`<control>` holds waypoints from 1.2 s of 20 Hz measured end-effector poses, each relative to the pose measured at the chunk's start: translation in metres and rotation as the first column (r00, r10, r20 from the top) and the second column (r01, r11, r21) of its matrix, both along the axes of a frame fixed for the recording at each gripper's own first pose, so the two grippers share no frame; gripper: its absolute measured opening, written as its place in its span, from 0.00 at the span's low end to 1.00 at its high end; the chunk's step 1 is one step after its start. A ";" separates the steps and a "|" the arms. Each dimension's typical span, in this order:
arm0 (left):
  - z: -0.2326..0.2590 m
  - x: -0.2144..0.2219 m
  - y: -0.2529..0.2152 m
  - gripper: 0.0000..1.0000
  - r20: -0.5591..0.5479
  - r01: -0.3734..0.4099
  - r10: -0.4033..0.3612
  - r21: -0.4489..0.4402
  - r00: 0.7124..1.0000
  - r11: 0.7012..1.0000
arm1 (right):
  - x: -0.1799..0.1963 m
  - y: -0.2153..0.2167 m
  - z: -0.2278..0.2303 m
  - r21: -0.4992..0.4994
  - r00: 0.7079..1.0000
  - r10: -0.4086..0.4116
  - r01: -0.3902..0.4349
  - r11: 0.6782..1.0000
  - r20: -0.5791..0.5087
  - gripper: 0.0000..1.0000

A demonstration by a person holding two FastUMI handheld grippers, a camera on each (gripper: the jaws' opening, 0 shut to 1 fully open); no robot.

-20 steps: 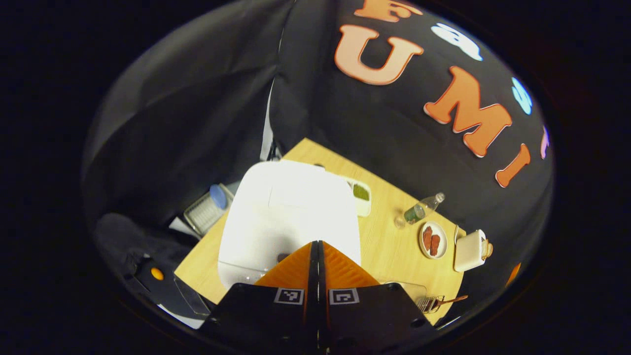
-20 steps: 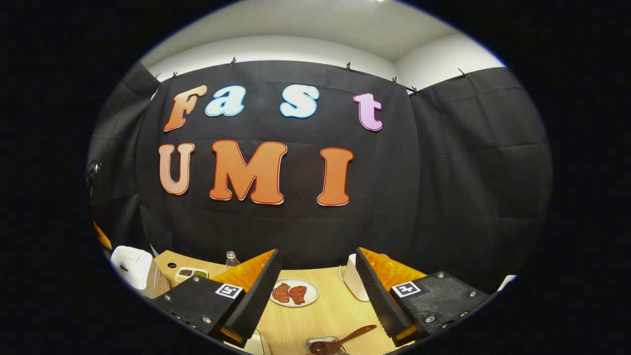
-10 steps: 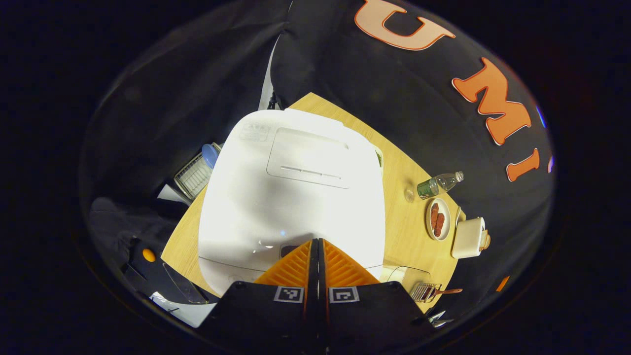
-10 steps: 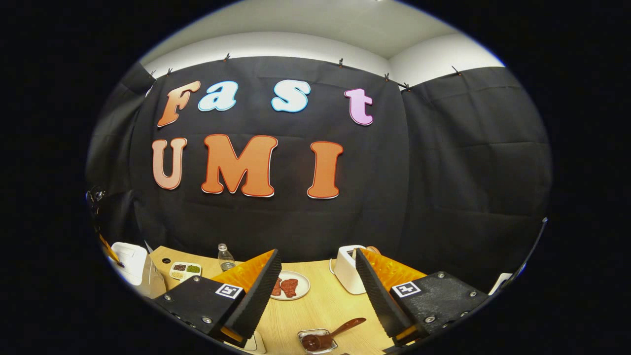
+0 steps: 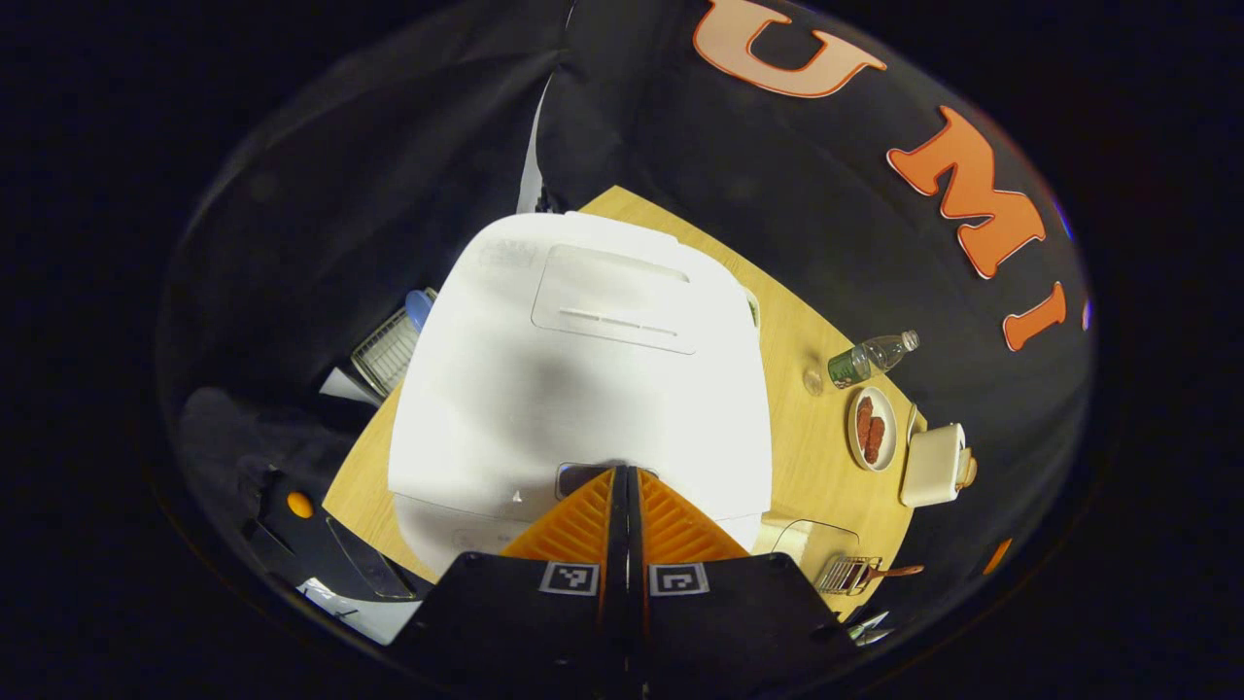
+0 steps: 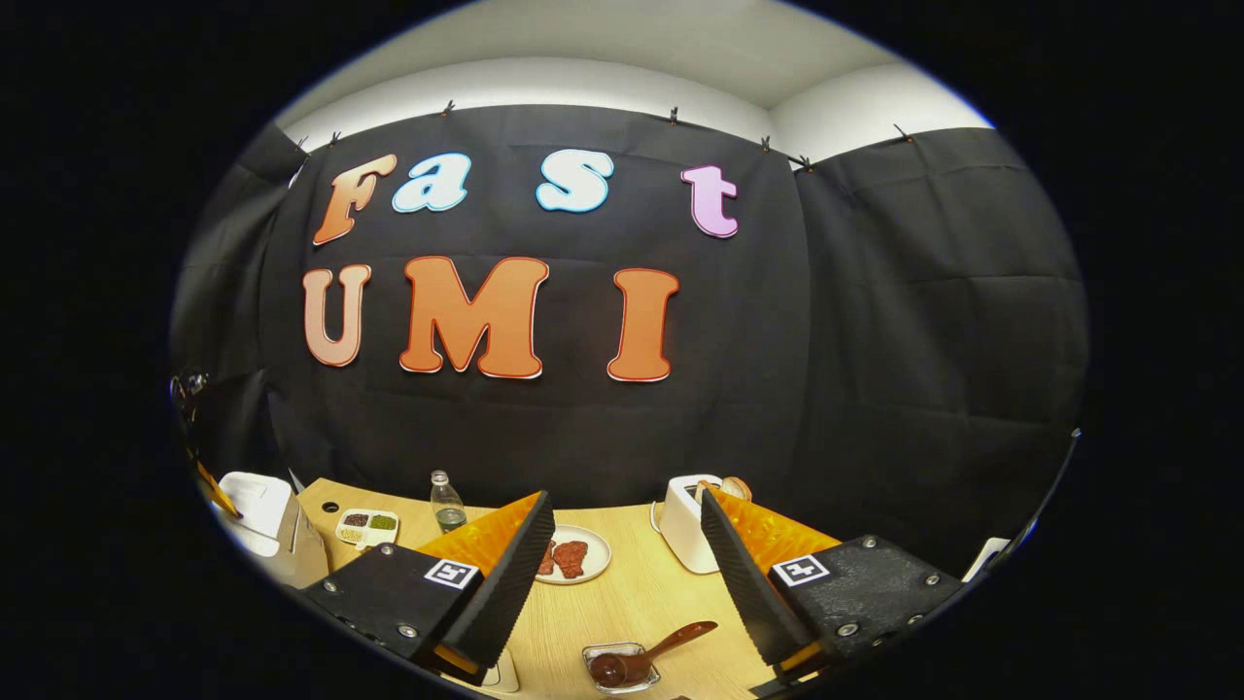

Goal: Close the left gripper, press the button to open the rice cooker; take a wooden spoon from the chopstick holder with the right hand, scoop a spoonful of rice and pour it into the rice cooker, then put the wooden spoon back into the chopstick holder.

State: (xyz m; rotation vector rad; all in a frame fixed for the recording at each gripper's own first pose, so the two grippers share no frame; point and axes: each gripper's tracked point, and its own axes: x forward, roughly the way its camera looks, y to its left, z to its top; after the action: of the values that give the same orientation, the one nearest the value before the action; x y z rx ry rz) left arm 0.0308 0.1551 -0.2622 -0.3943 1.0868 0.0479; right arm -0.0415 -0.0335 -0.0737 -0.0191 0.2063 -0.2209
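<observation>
Pressing its tips down at the front edge of the white rice cooker [image 5: 583, 369], the left gripper [image 5: 626, 476] stands at the bottom centre of the left gripper view with its two fingers brought fully together, nothing between them. The tips meet at the small dark button [image 5: 583, 475] on the cooker's front, and whether they actually touch it I cannot tell. The cooker lid is down and fills the middle of this view, on the wooden table [image 5: 807, 428]. To the right of the cooker lie a small bottle [image 5: 872, 357], a plate with two pieces of red food [image 5: 873, 429] and a white toaster [image 5: 933, 465]; lower right, near the table edge, a metal chopstick holder [image 5: 847, 575] carries the wooden spoon [image 5: 894, 572], its handle pointing right. In the right gripper view, the right gripper [image 6: 622, 554] is at the bottom with its jaws wide apart and empty, held above the table. Between its fingers, low in the frame, I see the wooden spoon [image 6: 641, 656] resting in the chopstick holder [image 6: 622, 671], handle tilted to the upper right. Behind it are the plate [image 6: 573, 556], the toaster [image 6: 686, 520] and the bottle [image 6: 446, 503]; at the far left are a divided dish of seasonings [image 6: 367, 526] and the rice cooker [image 6: 255, 507].
</observation>
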 end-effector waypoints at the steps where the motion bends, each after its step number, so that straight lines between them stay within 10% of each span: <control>1: 0.011 0.000 -0.002 0.06 0.031 0.004 -0.005 0.010 0.999 1.000 | 0.000 -0.001 0.000 0.000 1.000 0.004 -0.004 1.000 -0.001 0.94; 9: 0.087 -0.002 -0.019 0.05 0.312 0.002 -0.055 0.168 0.949 0.986 | 0.009 -0.018 -0.028 0.047 0.997 0.041 -0.038 0.998 -0.060 0.94; 20: 0.190 -0.017 -0.056 0.06 0.623 -0.119 -0.142 0.358 0.769 0.926 | 0.007 -0.073 -0.121 0.137 0.972 0.022 0.010 0.991 -0.232 0.95; 24: 0.208 -0.024 -0.082 0.46 0.671 -0.119 -0.172 0.365 0.722 0.923 | 0.005 -0.080 -0.167 0.179 0.953 0.044 0.012 0.984 -0.300 0.95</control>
State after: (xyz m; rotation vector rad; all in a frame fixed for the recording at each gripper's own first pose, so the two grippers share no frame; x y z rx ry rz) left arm 0.0064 0.0730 -0.0538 -0.0127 0.3051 0.0788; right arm -0.0363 -0.1133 -0.2406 0.1253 0.5323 -0.1815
